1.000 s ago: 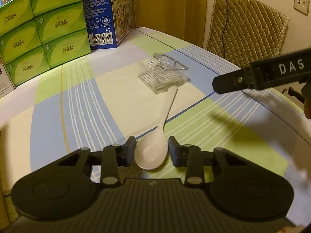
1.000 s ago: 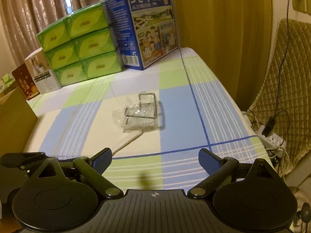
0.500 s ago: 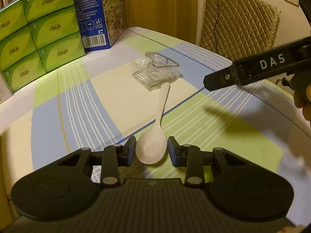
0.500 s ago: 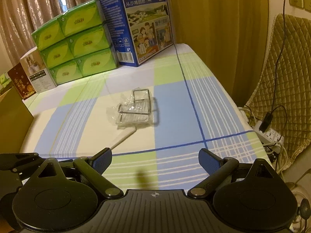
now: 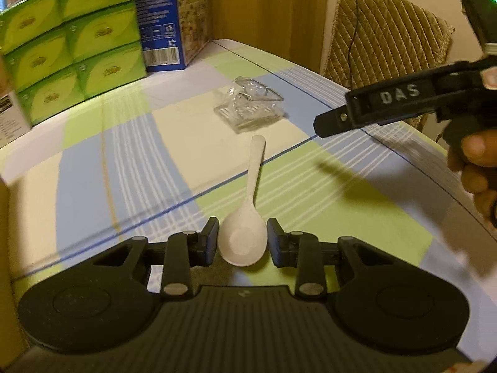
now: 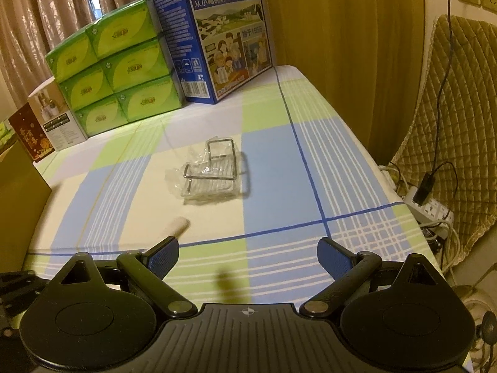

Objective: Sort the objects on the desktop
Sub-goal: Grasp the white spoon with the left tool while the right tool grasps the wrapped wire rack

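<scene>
My left gripper (image 5: 242, 244) is shut on the bowl of a white plastic spoon (image 5: 248, 217), whose handle points away over the checked tablecloth. The handle tip also shows in the right wrist view (image 6: 179, 225). A small wire rack in clear plastic wrap (image 5: 250, 108) lies beyond the spoon, apart from it; it also shows in the right wrist view (image 6: 214, 171). My right gripper (image 6: 248, 256) is open and empty, held above the table's near part; one of its fingers (image 5: 366, 113) reaches in from the right in the left wrist view.
Stacked green tissue packs (image 6: 115, 71) and a blue milk carton box (image 6: 217, 37) stand at the table's back. Small boxes (image 6: 46, 124) stand at the back left. A cardboard box edge (image 6: 18, 205) is at the left. A padded chair (image 5: 388, 46) and a power strip (image 6: 430, 208) are off the right edge.
The left gripper has drawn back with the spoon, whose handle tip now lies clear of the wrapped rack. The right gripper has stayed open and shifted slightly.
</scene>
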